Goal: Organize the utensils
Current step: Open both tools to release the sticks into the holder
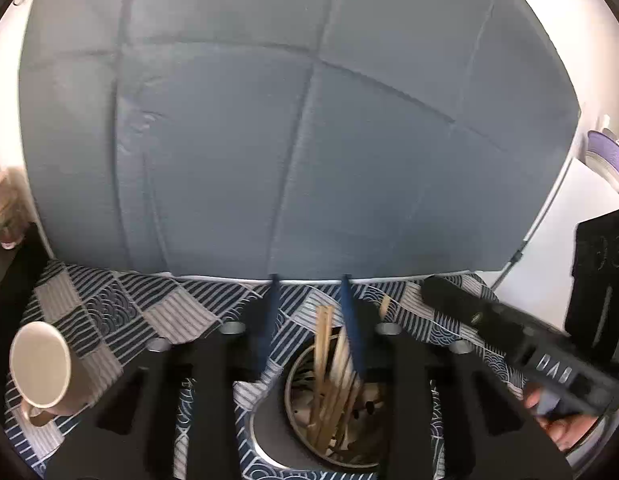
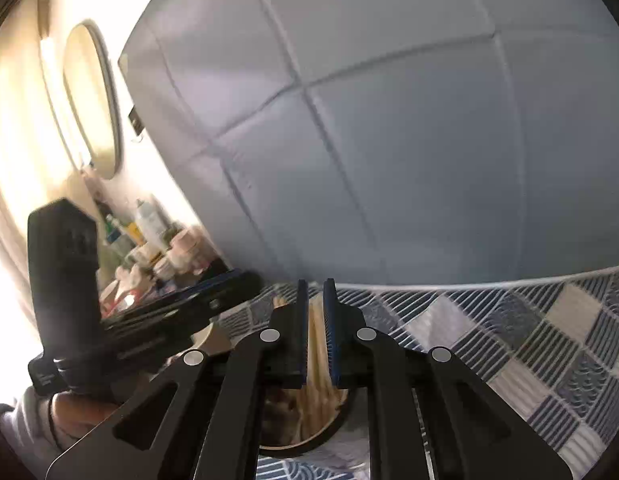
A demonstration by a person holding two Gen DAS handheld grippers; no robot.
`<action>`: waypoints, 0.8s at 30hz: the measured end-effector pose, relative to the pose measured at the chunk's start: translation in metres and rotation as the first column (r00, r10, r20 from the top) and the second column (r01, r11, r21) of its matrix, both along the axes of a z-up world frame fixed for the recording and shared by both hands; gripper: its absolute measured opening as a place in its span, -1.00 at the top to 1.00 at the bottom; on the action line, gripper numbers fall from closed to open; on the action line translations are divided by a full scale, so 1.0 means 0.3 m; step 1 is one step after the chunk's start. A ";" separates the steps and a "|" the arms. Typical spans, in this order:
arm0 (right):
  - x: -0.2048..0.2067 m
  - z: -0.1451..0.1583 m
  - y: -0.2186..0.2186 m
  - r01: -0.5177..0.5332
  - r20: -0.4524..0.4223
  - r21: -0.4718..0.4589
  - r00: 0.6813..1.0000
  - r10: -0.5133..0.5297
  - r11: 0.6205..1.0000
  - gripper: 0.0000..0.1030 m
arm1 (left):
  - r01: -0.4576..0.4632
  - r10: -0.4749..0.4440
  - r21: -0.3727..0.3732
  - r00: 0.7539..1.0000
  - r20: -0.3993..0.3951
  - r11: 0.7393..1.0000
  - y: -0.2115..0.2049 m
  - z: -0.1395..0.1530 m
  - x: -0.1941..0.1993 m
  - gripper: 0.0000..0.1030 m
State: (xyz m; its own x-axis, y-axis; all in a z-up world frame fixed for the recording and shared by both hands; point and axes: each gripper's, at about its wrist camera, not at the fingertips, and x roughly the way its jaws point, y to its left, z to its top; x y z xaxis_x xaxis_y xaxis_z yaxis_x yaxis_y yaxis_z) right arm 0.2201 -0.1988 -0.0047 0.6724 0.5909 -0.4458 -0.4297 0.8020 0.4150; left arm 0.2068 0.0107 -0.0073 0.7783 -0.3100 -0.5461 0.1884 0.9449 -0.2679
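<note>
A metal holder (image 1: 297,412) stands on the patterned cloth (image 1: 109,312) of the worktop, and wooden chopsticks (image 1: 323,364) stand in it, leaning, with their long axis running up and away from the rim. In the left wrist view the left tongs (image 1: 309,300) hang just above the holder, released, the blue fingers (image 1: 351,320) set apart with the chopstick tops between and just behind them; nothing is gripped. In the right wrist view the right tongs (image 2: 315,300) are nearly clenched around a pale bundle of chopsticks (image 2: 316,344) directly above the same holder (image 2: 309,432), the bundle lying lengthwise between the pads; contact seems likely, though a firm grip cannot be confirmed. The right tongs are judged the nearer to the task's thing. A cup (image 1: 45,368) lies tipped on the cloth, well to the left of the holder. The coming move is judged to turn on keeping the bundle's axis aligned with the holder's mouth.
</note>
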 end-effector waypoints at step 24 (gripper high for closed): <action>-0.268 0.134 -0.132 0.252 -0.006 -0.228 0.966 -0.260 0.941 -0.84 | -0.165 0.163 0.188 0.986 0.026 0.968 0.093 0.095 -0.217 -0.88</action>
State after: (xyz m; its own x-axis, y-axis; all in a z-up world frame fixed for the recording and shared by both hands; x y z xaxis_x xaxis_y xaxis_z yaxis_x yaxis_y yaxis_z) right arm 0.1399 -0.2383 0.0356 0.7693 0.2839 -0.5723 -0.1864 0.9566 0.2239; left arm 0.1415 0.0387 0.0211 0.8156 -0.0694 -0.5744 0.0284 0.9964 -0.0801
